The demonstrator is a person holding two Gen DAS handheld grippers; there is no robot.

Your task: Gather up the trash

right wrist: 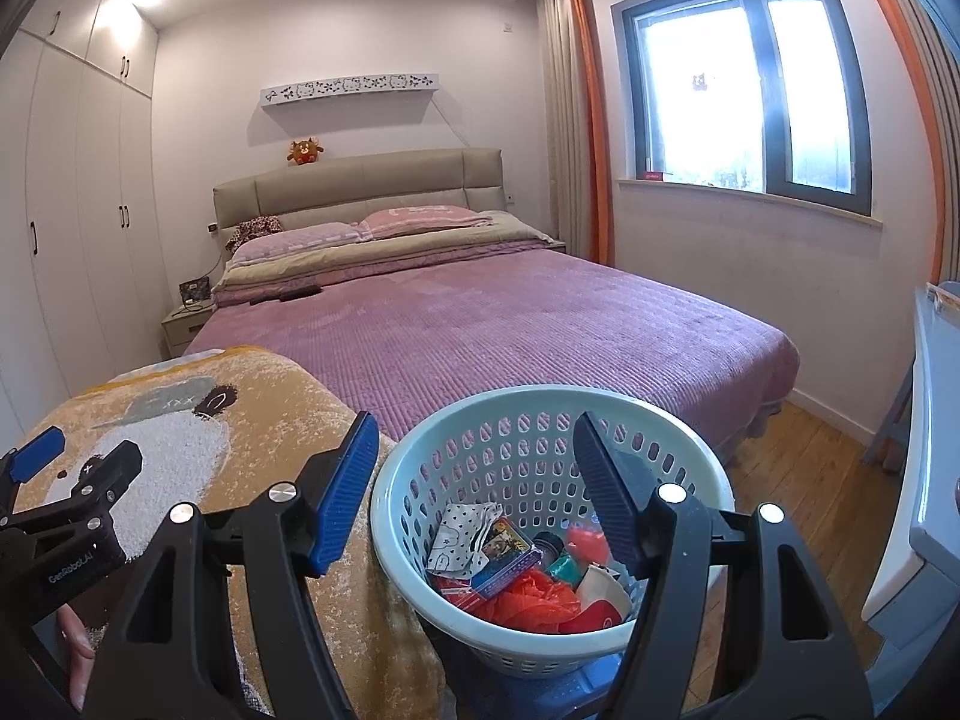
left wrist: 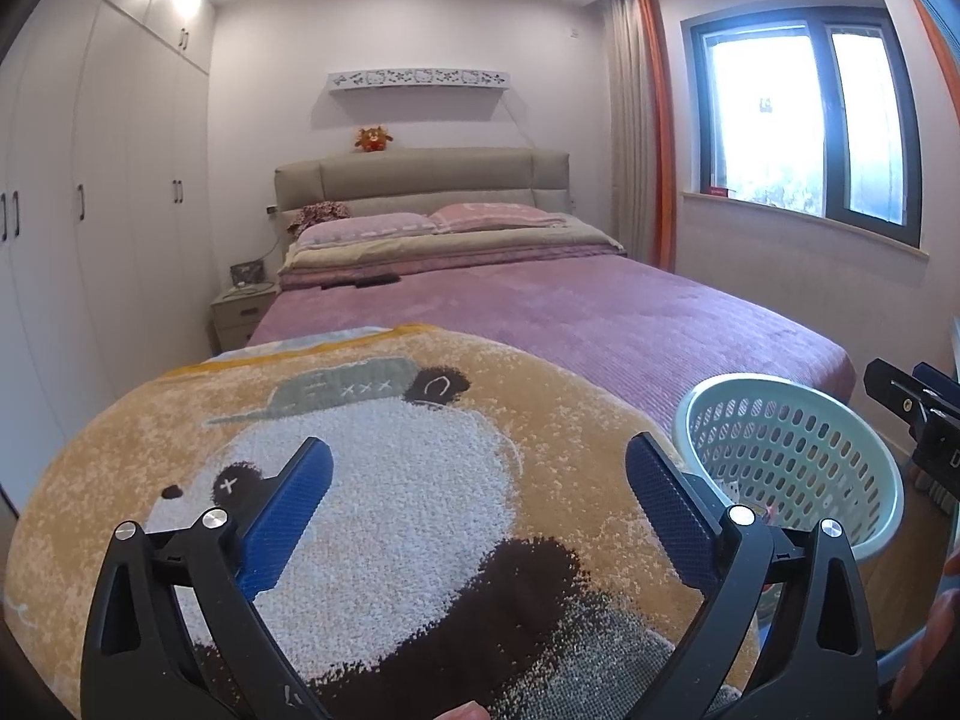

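Note:
A pale green perforated basket (right wrist: 540,414) stands at the foot of the bed; it holds several pieces of trash (right wrist: 516,570): wrappers, a small box, orange plastic. My right gripper (right wrist: 474,468) is open and empty, held just above the basket's near rim. My left gripper (left wrist: 480,474) is open and empty over the panda blanket (left wrist: 384,480). The basket also shows in the left wrist view (left wrist: 798,414), to the right of the left gripper. The left gripper shows at the left edge of the right wrist view (right wrist: 72,462).
The panda blanket (right wrist: 252,414) covers the bed's near left corner. A purple bedspread (right wrist: 480,324) covers the rest of the bed. White wardrobes (left wrist: 90,210) line the left wall. A white cabinet (right wrist: 924,450) stands at the right. Wooden floor (right wrist: 804,468) lies beside the basket.

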